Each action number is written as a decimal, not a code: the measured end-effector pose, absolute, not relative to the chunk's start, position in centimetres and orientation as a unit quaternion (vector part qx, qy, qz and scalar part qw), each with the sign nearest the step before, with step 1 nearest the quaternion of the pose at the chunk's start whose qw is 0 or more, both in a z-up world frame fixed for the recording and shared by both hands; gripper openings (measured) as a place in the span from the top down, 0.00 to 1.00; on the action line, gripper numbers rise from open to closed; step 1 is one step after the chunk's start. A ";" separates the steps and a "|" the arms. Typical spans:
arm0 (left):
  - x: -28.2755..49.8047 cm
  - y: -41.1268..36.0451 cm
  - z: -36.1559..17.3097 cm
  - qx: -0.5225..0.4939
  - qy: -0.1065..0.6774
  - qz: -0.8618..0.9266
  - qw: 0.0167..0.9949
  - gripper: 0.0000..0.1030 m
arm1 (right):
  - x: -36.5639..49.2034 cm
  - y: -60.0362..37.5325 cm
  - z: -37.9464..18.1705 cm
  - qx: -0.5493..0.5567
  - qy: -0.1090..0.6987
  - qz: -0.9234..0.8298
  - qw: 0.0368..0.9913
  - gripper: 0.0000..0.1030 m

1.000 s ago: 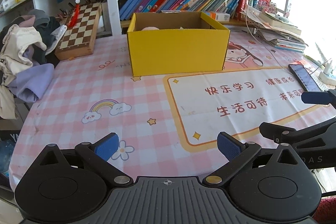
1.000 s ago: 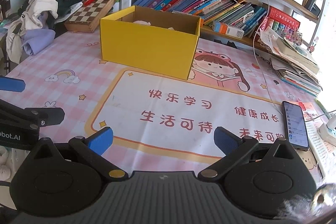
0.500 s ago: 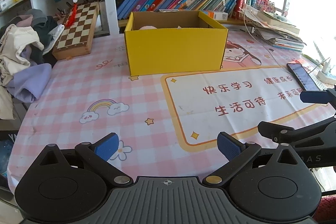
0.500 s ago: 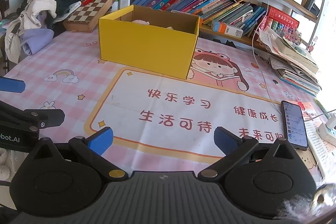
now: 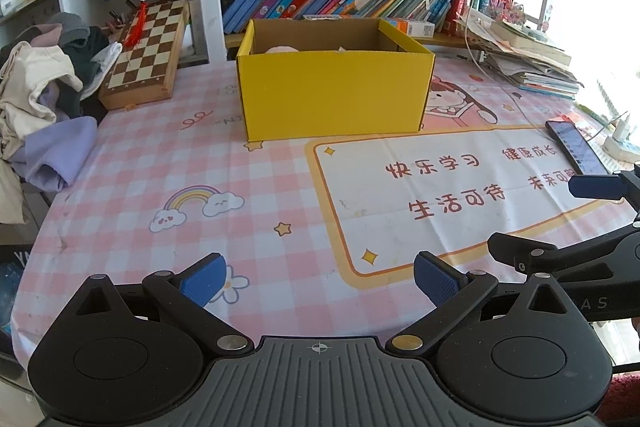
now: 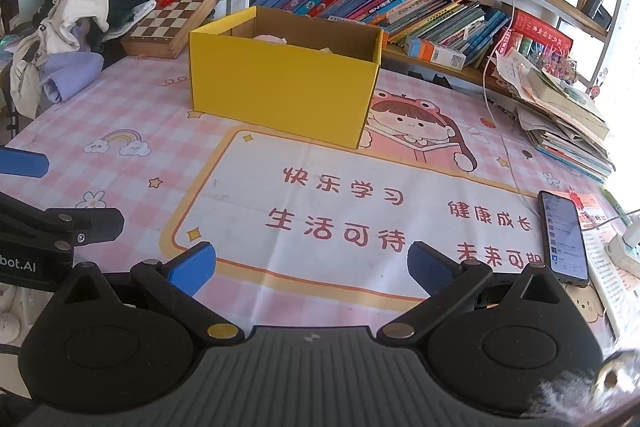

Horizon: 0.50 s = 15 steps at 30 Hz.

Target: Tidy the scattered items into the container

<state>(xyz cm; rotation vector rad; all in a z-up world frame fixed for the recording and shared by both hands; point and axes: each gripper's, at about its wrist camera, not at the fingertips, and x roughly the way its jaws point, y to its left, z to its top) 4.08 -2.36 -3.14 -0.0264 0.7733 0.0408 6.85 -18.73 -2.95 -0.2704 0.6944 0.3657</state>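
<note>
Left wrist view: the left gripper [image 5: 318, 279] hangs low over the near edge of the table [image 5: 120, 163], its blue pads spread wide with nothing between them; the right gripper [image 6: 312, 267] is likewise released and empty, beside it to the right. The yellow box [image 5: 334, 95] stands open at the far middle of the table, well apart from both grippers; over its rim a pale pink thing [image 5: 282, 49] and a bit of something white show inside, too hidden to name. The cloth between grippers and box carries no loose small items; what lies about is a phone [image 6: 563, 237] at the right edge, a chessboard [image 5: 146, 53] far left and a heap of clothes [image 5: 40, 95] at the left, none plainly part of the job. I judge the tidying done or nearly so, the grippers at rest.
</note>
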 end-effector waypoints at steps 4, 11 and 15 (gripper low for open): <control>4.2 -2.5 -3.2 -0.013 0.380 0.019 0.925 0.01 | 6.9 -18.8 -3.0 -0.131 0.338 0.176 0.915 0.00; 4.4 -2.8 -3.2 -0.005 0.380 0.022 0.925 0.01 | 7.1 -19.1 -3.2 -0.129 0.341 0.172 0.915 0.00; 4.3 -3.0 -3.2 -0.003 0.377 0.019 0.926 0.01 | 7.1 -19.2 -3.4 -0.128 0.343 0.172 0.914 0.00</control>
